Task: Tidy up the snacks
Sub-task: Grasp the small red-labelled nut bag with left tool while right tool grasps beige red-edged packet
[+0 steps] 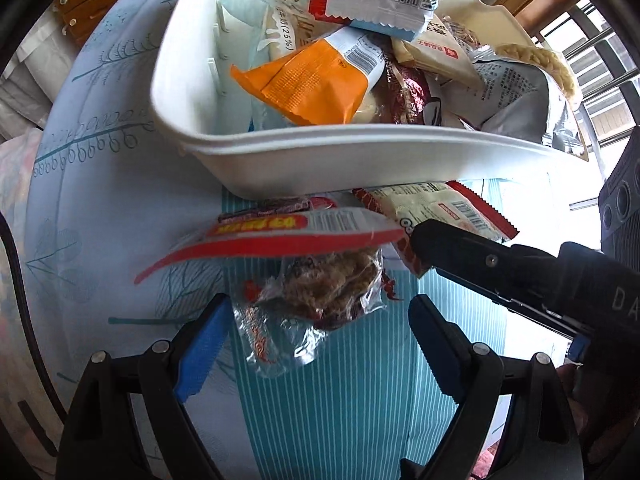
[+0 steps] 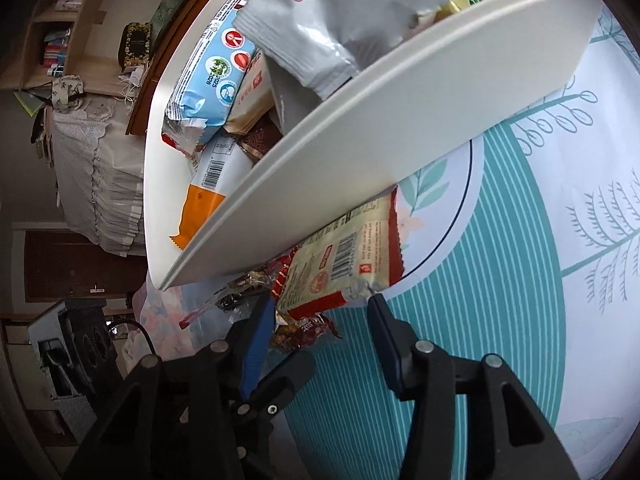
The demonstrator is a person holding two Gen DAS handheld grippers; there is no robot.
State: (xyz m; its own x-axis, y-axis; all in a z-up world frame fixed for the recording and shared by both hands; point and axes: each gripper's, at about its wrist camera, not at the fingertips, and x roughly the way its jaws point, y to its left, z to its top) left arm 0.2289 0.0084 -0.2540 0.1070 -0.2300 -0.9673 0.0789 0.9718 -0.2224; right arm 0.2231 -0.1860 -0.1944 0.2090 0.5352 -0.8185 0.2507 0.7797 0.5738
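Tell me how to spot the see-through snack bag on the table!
Find the big white bin full of snacks. On the striped cloth just outside its wall lie loose packets. Yours is the clear crinkly bag showing brown food inside, between the left tongs; the cream packet beside it isn't see-through.

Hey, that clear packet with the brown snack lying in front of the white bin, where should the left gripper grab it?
Grip the clear packet across its bulging brown middle, coming straight down from above. It lies flat on the cloth between the open left gripper fingers; its red top edge sits close against the white bin, so that end is probably crowded.
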